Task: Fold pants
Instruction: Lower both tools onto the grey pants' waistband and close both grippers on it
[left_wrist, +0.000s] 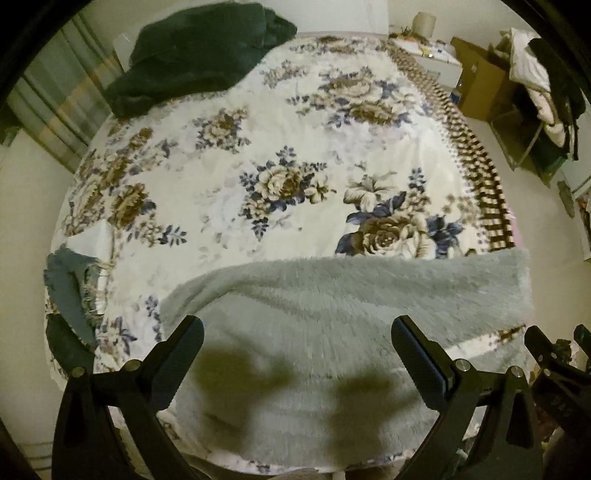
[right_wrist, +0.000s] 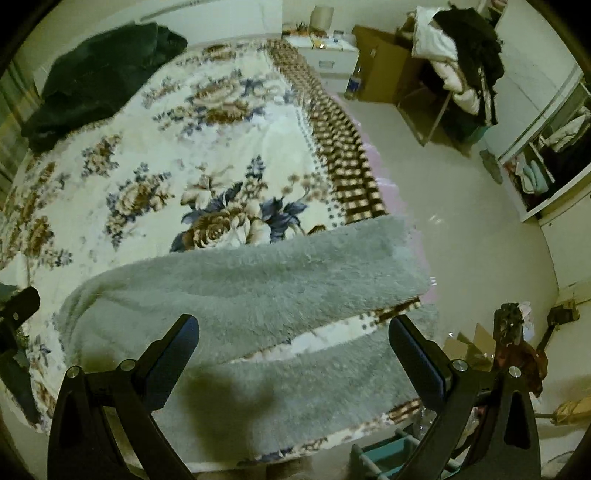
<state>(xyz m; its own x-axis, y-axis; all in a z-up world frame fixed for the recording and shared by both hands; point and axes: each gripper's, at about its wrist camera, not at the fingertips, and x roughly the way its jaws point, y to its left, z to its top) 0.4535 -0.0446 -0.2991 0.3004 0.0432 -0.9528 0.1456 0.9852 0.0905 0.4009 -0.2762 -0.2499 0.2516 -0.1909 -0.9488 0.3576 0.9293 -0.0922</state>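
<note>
Left wrist view took in most of the bed (left_wrist: 229, 206), covered w/ a floral blanket and wide enough to serve as the folding surface. Right wrist view showed the same bed (right_wrist: 110, 155) from nearer its right-hand corner, w/ bare floor (right_wrist: 461, 192) beyond.

Pants (left_wrist: 332, 295), pale grey and very fluffy, lay at the near edge of the bed, probably so both tools could reach w/o stretching. In the right view the pants (right_wrist: 258, 280) read as two bands of fabric running side to side, a strip of floral blanket showing between them toward the right end. That looked like two legs lying apart, or a fold not squared up; couldn't tell which. Far band's right end hung slightly past the bed edge.

Dark green garment (left_wrist: 199, 55) sat bunched at the far left corner, well apart from the pants, presumably parked out of the way. Another bluish-grey cloth (left_wrist: 70, 284) hung at the left edge.

Left gripper (left_wrist: 297, 336) hovered over the near band, tongs spread wide, nothing btwn them. Right gripper (right_wrist: 293, 332) the same: spread, empty, over the strip btwn the bands. Both cast dark shadows on the fleece. Judged as posed for a grab, no pinch made yet.
</note>
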